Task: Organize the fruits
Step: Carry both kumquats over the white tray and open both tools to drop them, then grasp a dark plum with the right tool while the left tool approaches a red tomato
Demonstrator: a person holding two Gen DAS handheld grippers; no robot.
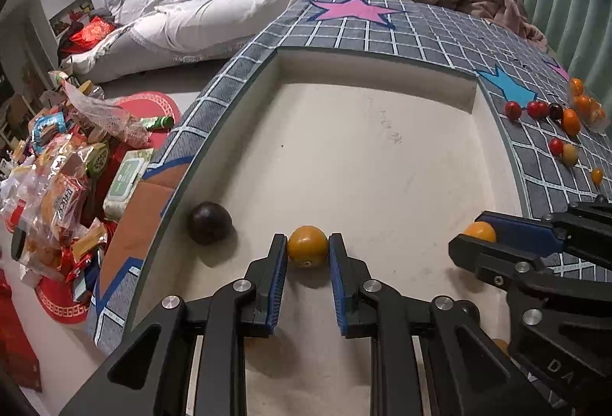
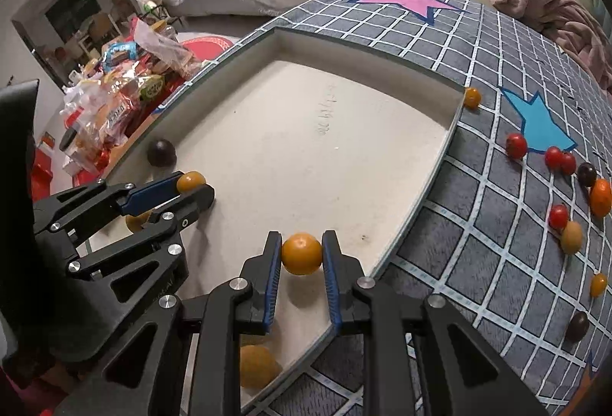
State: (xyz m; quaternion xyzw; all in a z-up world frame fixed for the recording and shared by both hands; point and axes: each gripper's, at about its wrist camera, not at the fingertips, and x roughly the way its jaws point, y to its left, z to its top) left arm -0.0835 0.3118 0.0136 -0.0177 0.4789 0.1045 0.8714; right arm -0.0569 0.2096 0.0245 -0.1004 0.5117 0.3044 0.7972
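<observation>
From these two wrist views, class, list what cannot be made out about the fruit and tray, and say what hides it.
- Left wrist view: orange fruit near the bottom, mostly hidden behind the right gripper.
- Right wrist view: yellow fruit largely covered by the left gripper.
- Both views: the tray near edge is hidden by the camera's own gripper.
- Left wrist view: far fruits by the clear bag are too small to count.

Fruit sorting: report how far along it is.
Done: a dark fruit and a yellow one already lie in the white tray. In hand: the left claw and right claw each grip an orange fruit over the tray. Left: red tomatoes, orange and dark fruits scattered on the checked cloth.
</observation>
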